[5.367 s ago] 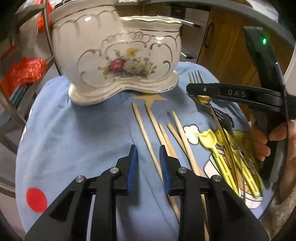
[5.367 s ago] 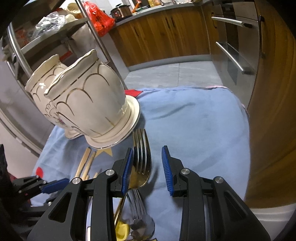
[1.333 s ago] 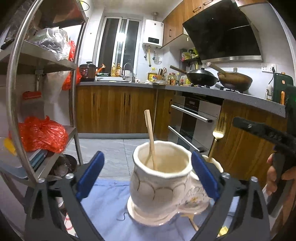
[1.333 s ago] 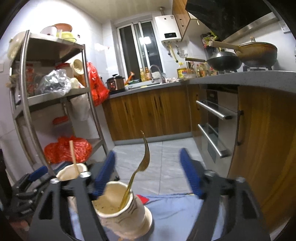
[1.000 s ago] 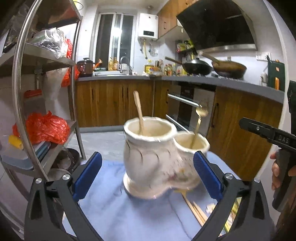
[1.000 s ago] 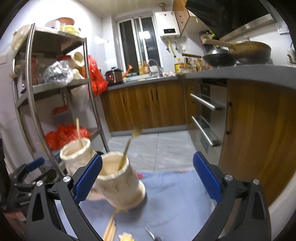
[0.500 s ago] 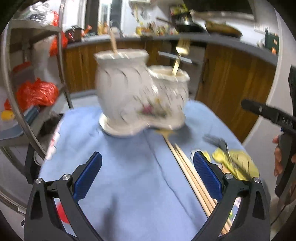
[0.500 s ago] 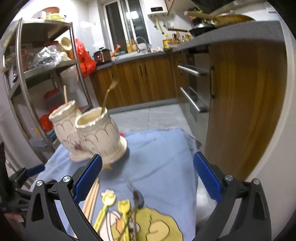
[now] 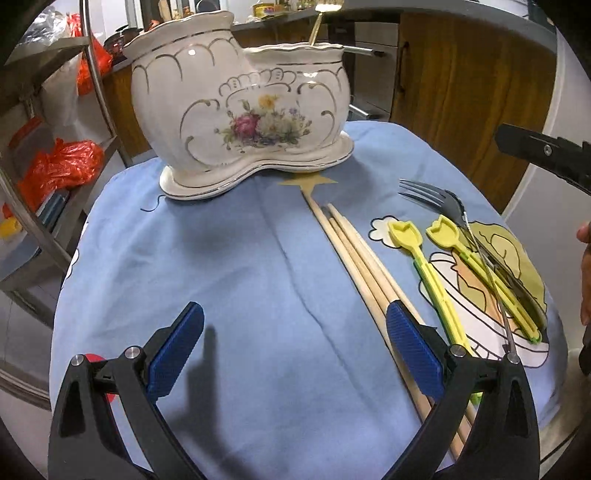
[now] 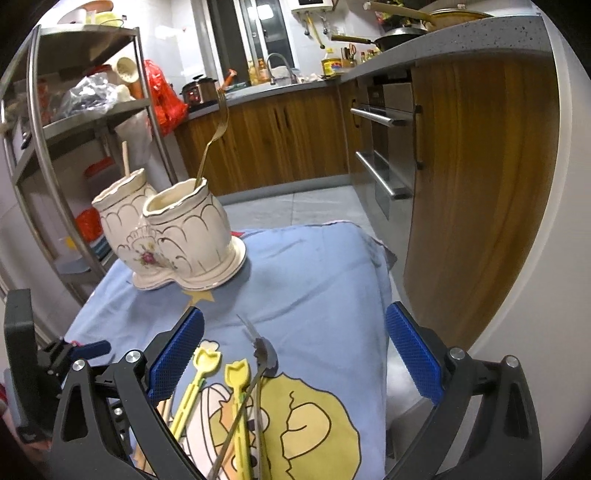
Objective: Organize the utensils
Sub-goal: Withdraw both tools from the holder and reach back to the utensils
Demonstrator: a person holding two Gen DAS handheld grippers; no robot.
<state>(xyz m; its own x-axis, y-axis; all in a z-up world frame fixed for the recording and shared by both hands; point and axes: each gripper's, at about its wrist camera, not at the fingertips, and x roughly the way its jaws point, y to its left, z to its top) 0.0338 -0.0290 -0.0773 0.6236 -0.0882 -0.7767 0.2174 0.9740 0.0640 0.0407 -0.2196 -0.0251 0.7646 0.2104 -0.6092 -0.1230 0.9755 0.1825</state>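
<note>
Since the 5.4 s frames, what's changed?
Both tools, the left tool and right tool, now stand open and empty. One chopstick and the gold fork went from the cloth into the ceramic holder. Unchanged: remaining chopsticks, yellow utensils and dark fork on the cloth.

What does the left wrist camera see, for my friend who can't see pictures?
The open left gripper hovers over a blue cloth, holding nothing. Ahead stands a white flowered double holder with a gold utensil sticking out. To the right lie wooden chopsticks, two yellow scoops and a dark fork.
</note>
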